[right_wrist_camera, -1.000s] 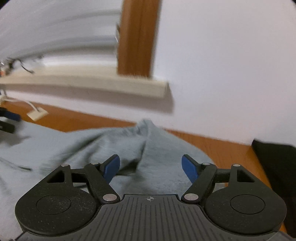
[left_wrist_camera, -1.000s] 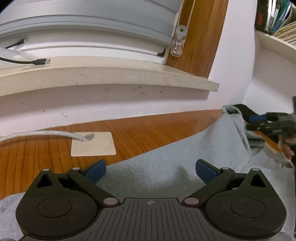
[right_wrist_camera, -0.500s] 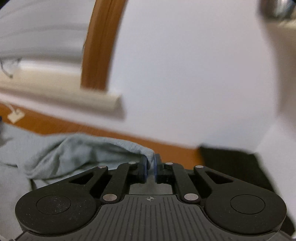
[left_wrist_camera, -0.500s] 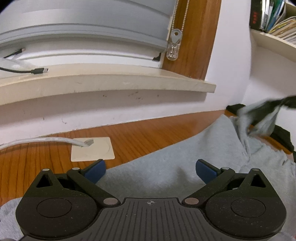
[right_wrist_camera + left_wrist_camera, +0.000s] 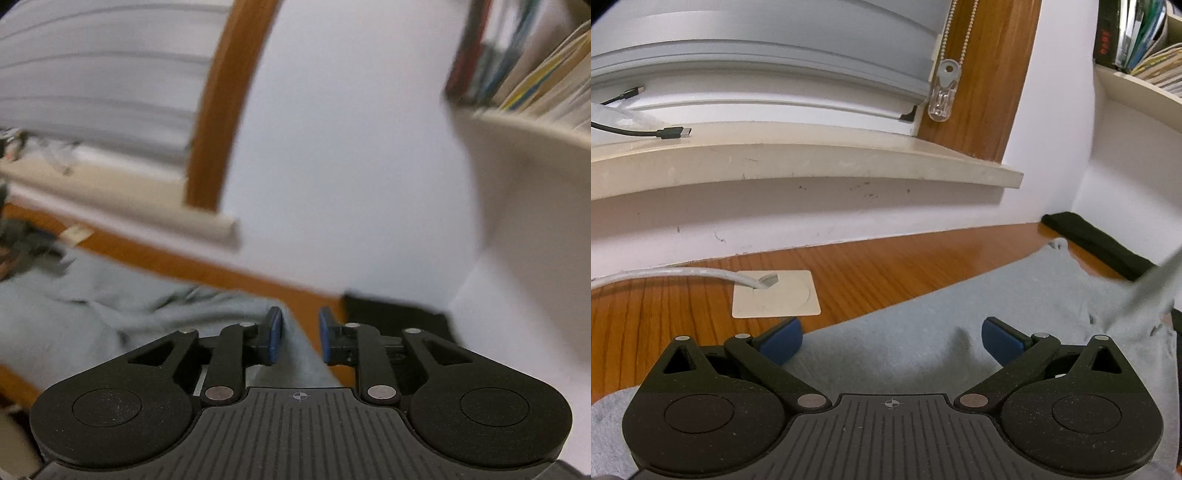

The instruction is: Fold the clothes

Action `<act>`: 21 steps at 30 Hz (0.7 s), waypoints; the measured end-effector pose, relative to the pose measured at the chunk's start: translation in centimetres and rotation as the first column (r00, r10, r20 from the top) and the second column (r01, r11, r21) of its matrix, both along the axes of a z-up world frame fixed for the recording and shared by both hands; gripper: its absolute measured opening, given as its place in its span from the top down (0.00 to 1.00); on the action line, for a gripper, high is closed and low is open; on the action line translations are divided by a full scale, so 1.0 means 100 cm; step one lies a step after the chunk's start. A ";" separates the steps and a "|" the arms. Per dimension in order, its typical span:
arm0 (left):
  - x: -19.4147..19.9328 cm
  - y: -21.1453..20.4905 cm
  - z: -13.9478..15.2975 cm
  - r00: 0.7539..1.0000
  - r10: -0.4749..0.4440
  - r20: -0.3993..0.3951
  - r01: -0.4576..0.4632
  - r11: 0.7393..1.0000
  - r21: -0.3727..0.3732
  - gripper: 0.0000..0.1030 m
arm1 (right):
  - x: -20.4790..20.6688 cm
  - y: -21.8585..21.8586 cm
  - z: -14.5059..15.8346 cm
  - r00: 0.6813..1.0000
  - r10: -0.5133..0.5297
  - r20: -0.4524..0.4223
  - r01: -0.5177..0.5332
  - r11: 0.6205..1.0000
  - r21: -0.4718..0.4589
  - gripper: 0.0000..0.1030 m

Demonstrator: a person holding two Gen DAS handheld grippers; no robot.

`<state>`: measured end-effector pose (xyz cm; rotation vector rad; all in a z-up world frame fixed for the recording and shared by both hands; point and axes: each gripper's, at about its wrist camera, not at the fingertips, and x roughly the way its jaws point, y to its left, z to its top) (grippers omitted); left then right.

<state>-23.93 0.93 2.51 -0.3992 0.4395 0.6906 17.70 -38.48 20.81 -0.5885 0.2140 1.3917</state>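
A grey garment point(image 5: 923, 332) is spread over the wooden worktop point(image 5: 886, 269), its far edge lying near a folded black cloth point(image 5: 1097, 243) by the white wall. The left claw point(image 5: 892, 336) is held wide open just above the grey fabric, with nothing gripped between its blue pads point(image 5: 779, 338). The right claw point(image 5: 297, 338) is seen with its jaws narrowly parted, having just been opening after a pinch; a strip of the grey garment point(image 5: 299, 354) runs up between the blue pads point(image 5: 275, 338), and the pads appear clear of it, though blur limits certainty. From the left wrist view a blurred band of grey fabric is seen raised at the right edge. A white cable point(image 5: 683, 275) ends on a pale square plate point(image 5: 783, 299) set in the worktop. A black USB cable point(image 5: 665, 133) lies on the window sill point(image 5: 812, 162). Red characters on a book spine point(image 5: 1105, 40) on the shelf are noted but cannot be read.
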 end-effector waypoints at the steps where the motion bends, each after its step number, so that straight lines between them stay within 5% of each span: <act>1: 0.000 0.000 0.000 1.000 0.000 0.000 0.000 1.000 -0.002 0.00 | -0.001 0.002 -0.003 1.000 0.015 -0.025 -0.015 1.000 0.001 0.76; 8: 0.000 0.001 -0.001 1.000 0.001 -0.002 -0.001 1.000 -0.009 0.00 | -0.006 0.034 -0.016 0.992 0.078 -0.100 -0.078 0.997 0.001 0.65; 21: 0.000 0.003 -0.002 1.000 0.001 -0.002 -0.001 1.000 -0.017 0.00 | -0.021 0.158 -0.115 0.968 0.143 -0.205 -0.170 0.978 -0.124 0.62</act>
